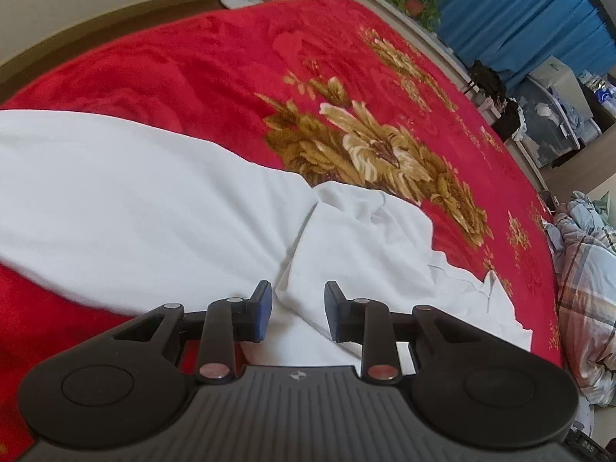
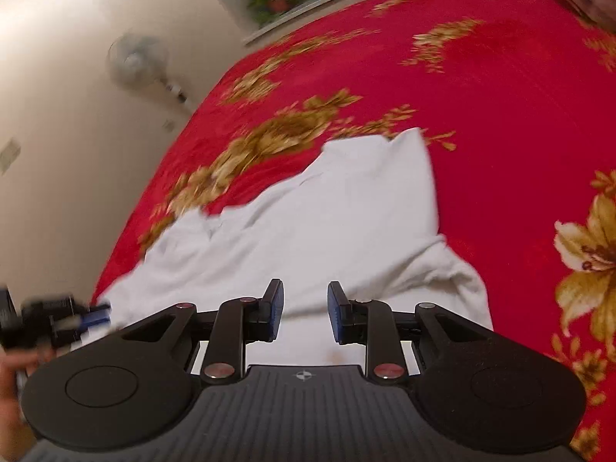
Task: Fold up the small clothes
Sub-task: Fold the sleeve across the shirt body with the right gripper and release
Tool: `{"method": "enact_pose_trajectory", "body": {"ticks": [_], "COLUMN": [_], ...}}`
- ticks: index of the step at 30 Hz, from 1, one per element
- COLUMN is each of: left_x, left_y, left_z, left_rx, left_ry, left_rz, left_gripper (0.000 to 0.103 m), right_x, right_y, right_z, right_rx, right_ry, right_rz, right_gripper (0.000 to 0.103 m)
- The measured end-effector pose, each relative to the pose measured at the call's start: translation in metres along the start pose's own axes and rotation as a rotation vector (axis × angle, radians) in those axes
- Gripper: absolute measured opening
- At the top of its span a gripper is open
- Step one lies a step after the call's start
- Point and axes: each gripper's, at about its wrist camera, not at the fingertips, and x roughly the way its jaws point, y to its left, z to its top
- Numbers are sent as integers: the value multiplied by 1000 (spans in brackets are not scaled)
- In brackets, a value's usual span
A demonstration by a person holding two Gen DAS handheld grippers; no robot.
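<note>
A white garment [image 1: 154, 208] lies spread on a red floral blanket [image 1: 192, 65], with a rumpled folded part [image 1: 369, 238] at its right. My left gripper [image 1: 298, 310] is open just above the garment's near edge, nothing between its blue pads. In the right wrist view the same white garment [image 2: 327, 215] lies on the blanket [image 2: 519, 115]. My right gripper [image 2: 305, 310] is open over the garment's near part, empty. The left gripper [image 2: 57, 319] shows blurred at the far left of that view.
A plaid quilt [image 1: 589, 269] is heaped at the bed's right side. A standing fan [image 2: 142, 61] is by the wall beyond the bed. Blue curtains [image 1: 519, 11], a potted plant [image 1: 415, 0] and furniture line the far side.
</note>
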Motion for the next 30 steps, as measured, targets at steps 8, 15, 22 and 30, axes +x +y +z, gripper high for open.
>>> {"method": "enact_pose_trajectory", "body": {"ticks": [8, 15, 22, 30], "left_x": [38, -19, -6, -10], "left_y": [-2, -23, -17, -38], "left_z": [2, 5, -14, -21], "left_rx": [22, 89, 122, 224], "left_ry": [33, -123, 29, -5], "left_rz": [18, -27, 141, 1], "left_gripper": [30, 6, 7, 18], "right_x": [49, 44, 43, 8], "right_y": [-65, -67, -81, -25], "right_z": [1, 7, -2, 9], "right_rx": [298, 368, 441, 134], "right_ry": [74, -3, 52, -136], "right_rz": [-85, -76, -219, -171], "right_gripper": [27, 5, 6, 22]}}
